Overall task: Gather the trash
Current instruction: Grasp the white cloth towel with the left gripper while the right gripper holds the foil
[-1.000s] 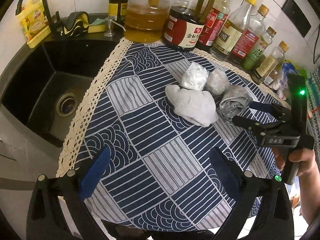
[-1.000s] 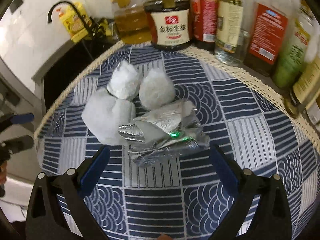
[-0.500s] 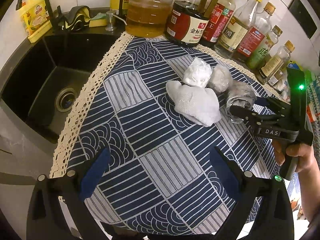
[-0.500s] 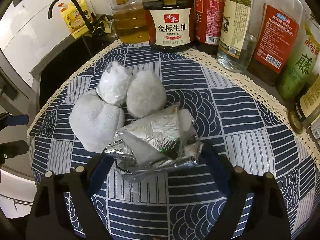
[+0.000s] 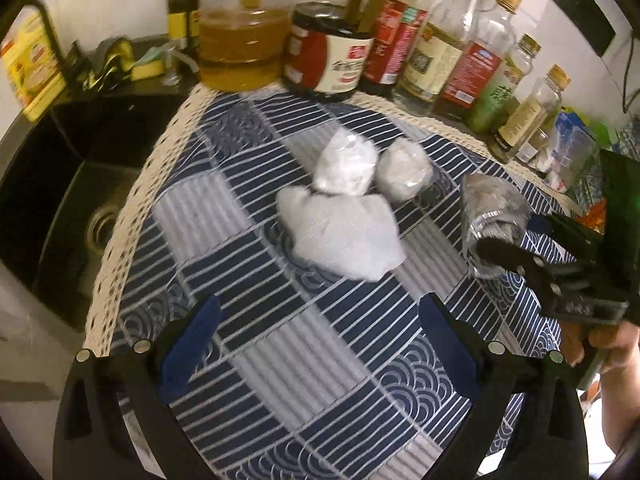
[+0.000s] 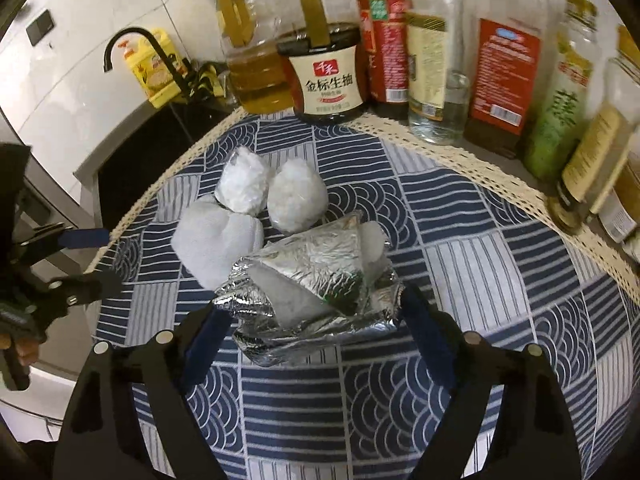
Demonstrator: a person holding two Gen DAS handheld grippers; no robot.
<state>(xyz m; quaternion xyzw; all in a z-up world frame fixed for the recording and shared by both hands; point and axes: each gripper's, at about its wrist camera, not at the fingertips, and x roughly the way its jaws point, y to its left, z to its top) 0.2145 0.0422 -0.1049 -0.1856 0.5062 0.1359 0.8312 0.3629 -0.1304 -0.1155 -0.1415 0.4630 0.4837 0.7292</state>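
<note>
Overhead light glares on a kitchen counter covered by a blue-and-white patterned cloth (image 6: 460, 264) with a cream lace edge. Along the tiled back wall stands a row of bottles: a big jug of amber oil (image 5: 240, 48), a dark soy sauce jar (image 6: 330, 80) with a gold handle, and several taller sauce and vinegar bottles (image 6: 500, 76) running off to the right. To the left of the cloth a black sink (image 5: 76, 208) is sunk into the counter, with a curved black tap (image 6: 132, 48), a yellow detergent bottle (image 6: 154, 68) and a yellow sponge (image 5: 148, 66) behind it.

Trash lies grouped near the middle of the cloth. Two small wads wrapped in clear film (image 6: 244, 186) sit side by side, touching or nearly so, and a crumpled white paper towel (image 6: 214, 240) lies just in front of them. Beside these is a crumpled foil wrapper (image 6: 316, 296) with white paper inside.

The right gripper (image 6: 316, 320) has just been closing; its blue pads now sit against both sides of the foil wrapper, pinching it. In the left wrist view the wrapper appears raised off the cloth, though blur makes that uncertain. A hand (image 5: 608, 344) holds this tool at the right edge.

The left gripper (image 5: 316, 344) hangs over bare cloth in front of the paper towel, its jaws spread wide with nothing between them.
</note>
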